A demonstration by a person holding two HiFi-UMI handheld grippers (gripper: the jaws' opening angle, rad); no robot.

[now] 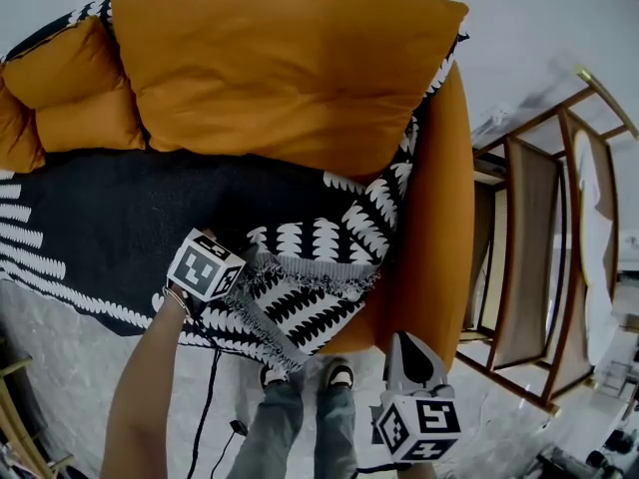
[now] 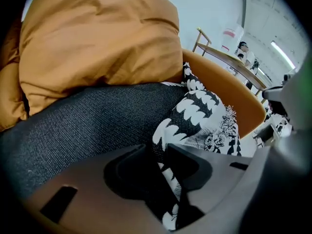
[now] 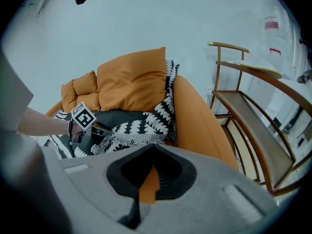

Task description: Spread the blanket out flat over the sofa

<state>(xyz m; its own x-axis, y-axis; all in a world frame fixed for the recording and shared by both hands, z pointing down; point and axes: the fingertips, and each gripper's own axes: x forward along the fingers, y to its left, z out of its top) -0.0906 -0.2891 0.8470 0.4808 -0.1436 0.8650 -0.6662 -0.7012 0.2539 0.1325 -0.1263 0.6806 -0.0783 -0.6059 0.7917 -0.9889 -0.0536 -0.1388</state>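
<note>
while the blanket (image 1: 100, 208) lies over the sofa (image 1: 439, 218) seat, its fringed corner (image 1: 310, 279) sits doubled back at 4 o'clock. step: flattening that fold. my left jaws (image 2: 157, 149) pinch its cloth; my right jaws (image 3: 153, 152) are closed and empty at 5 o'clock. next, likely: draw the corner toward 3 o'clock, then let go.

The head view looked steeply down on the sofa (image 1: 439, 218). The left gripper view sat close over its seat; the right gripper view faced it from farther off. All shared the cushions (image 1: 280, 58).
</note>
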